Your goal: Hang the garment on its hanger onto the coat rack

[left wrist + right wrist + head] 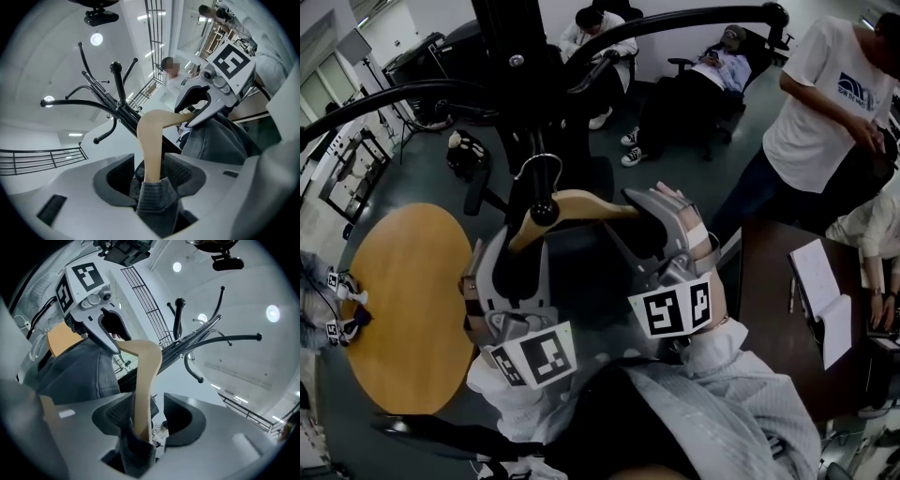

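Note:
A wooden hanger [581, 204] with a metal hook [539, 167] carries a grey garment [215, 140]. Its hook sits close against the pole of the black coat rack [525, 75], just above a black knob; whether it rests on an arm I cannot tell. My left gripper [514, 253] has the hanger's left arm [152, 140] between its jaws, which stand wide, with a gap on one side. My right gripper [661, 211] straddles the other arm [145, 371]; the wood lies against one pad and the far jaw stands clear. Grey fabric [75, 371] bunches under both.
A round wooden table [403, 309] lies to the left below the rack. At the right is a dark desk [769, 309] with an open notebook [820, 291]. A person in a white T-shirt [825, 103] stands close by. Others sit at the back [722, 66].

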The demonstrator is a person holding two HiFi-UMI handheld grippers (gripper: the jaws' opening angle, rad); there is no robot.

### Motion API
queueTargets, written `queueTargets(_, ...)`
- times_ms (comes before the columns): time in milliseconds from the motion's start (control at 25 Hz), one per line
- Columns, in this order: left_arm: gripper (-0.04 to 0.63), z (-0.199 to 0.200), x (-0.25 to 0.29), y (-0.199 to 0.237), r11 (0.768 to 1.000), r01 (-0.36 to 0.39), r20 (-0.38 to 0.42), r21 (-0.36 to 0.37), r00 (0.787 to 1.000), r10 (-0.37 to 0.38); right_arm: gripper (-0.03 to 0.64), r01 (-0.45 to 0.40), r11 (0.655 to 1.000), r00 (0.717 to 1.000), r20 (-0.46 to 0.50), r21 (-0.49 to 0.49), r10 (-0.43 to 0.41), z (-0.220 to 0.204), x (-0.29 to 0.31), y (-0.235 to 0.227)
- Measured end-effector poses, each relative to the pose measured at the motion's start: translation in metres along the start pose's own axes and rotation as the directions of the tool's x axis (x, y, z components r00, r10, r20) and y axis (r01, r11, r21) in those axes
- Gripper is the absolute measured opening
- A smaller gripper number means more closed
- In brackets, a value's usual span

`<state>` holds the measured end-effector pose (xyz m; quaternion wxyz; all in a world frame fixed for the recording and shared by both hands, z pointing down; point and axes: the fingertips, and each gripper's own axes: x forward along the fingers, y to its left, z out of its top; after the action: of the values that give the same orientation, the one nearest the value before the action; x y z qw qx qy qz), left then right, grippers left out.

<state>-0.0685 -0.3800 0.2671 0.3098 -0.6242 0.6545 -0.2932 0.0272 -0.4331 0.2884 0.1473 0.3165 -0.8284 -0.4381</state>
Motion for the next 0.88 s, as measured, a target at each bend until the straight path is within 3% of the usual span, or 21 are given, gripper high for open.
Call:
queueTargets(120,0.184,0.007,-0.009,0.005,0.999,-0.019,0.022,-0.038,1.000,0.020,0.173,0.010,0.999,1.000,0.002,0.039,-0.010,0.002,-0.009,0.000)
queueTargets(360,0.184,0.020,-0.018,0.008,0.977,-0.049,0.083,-0.207,0.994,0.067,0.172,0.077,0.977,0.997,-0.015,0.201,-0.076,-0.002,-0.031,-0.003)
queueTargets(480,0.183,0.036,-0.022,-0.001,0.939,0.012,0.138,-0.345,0.990,0.038,0.171,0.124,0.937,0.991,0.009,0.327,-0.134,0.000,-0.049,-0.015)
queueTargets(600,0.181,0.059,-0.018,-0.024,0.903,0.121,0.216,-0.411,0.976,-0.033,0.147,0.171,0.885,0.982,0.003,0.432,-0.191,-0.002,-0.067,-0.027)
queueTargets(680,0.179,0.074,-0.013,-0.043,0.866,0.193,0.265,-0.461,0.961,-0.073,0.087,0.194,0.841,0.975,-0.007,0.505,-0.221,-0.008,-0.077,-0.031)
queueTargets(720,0.166,0.080,-0.009,-0.054,0.837,0.226,0.282,-0.498,0.955,-0.090,0.076,0.205,0.815,0.972,-0.016,0.541,-0.235,-0.014,-0.082,-0.033)
queueTargets(800,0.077,0.095,-0.003,-0.078,0.761,0.296,0.314,-0.577,0.941,-0.127,0.017,0.229,0.766,0.966,-0.041,0.600,-0.257,-0.031,-0.096,-0.037)
queueTargets(880,0.024,0.111,0.000,-0.104,0.694,0.362,0.355,-0.622,0.921,-0.163,0.003,0.233,0.734,0.965,-0.058,0.638,-0.256,-0.048,-0.110,-0.037)
